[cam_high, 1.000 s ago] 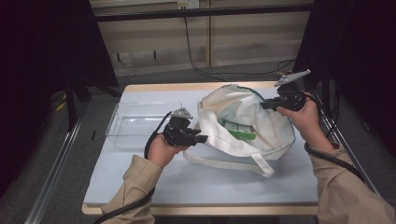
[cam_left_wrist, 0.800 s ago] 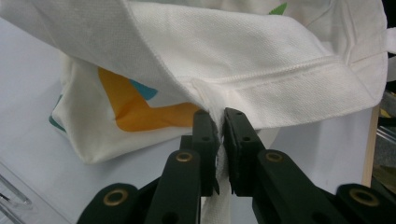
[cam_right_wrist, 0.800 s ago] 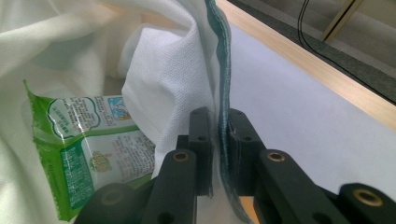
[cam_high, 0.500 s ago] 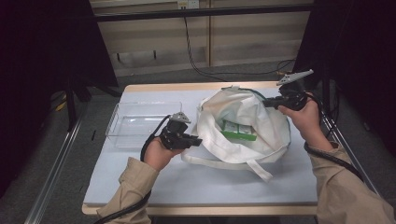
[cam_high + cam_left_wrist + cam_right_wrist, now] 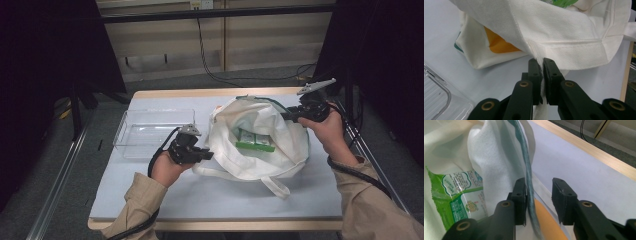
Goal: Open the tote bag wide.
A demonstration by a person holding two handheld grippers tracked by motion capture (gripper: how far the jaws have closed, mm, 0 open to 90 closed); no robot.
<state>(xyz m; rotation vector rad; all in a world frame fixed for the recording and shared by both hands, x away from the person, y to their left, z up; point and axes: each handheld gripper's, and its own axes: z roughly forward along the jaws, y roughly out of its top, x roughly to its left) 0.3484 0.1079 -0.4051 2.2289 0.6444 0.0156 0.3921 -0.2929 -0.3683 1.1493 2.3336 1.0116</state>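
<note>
Left gripper [image 5: 541, 65] clamping white fabric tote bag [image 5: 280, 125] rim; right gripper [image 5: 539, 185] jaws just opening, releasing far rim | green packet [image 5: 255, 141] inside bag, exposed

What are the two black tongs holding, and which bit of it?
The left tongs pinch the white cloth tote bag by its white strap, near the rim. The right tongs have just been opening; the bag's green-edged rim sits between them, unpinched.
</note>
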